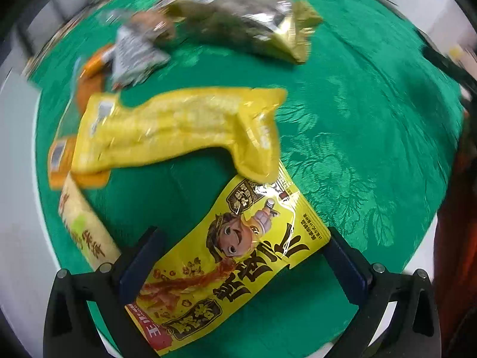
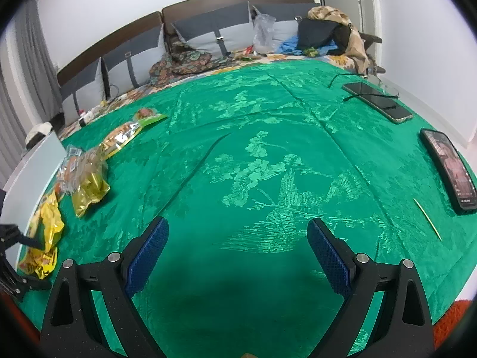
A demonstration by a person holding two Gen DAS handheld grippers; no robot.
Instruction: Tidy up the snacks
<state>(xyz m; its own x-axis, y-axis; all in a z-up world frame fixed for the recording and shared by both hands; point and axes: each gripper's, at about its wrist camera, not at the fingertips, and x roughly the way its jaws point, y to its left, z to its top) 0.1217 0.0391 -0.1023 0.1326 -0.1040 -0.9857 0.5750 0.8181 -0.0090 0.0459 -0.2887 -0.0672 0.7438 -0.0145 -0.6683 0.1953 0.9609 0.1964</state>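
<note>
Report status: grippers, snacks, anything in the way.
Left gripper open, straddling the yellow cartoon snack packet. Right gripper open, empty, over bare green cloth. Plain yellow packet overlaps the cartoon packet's far corner.

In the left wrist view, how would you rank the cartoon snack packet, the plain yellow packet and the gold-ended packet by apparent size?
1-2. cartoon snack packet and plain yellow packet: alike; the cartoon one lies nearer the camera.
3. gold-ended packet: smallest, but farthest and blurred.
</note>
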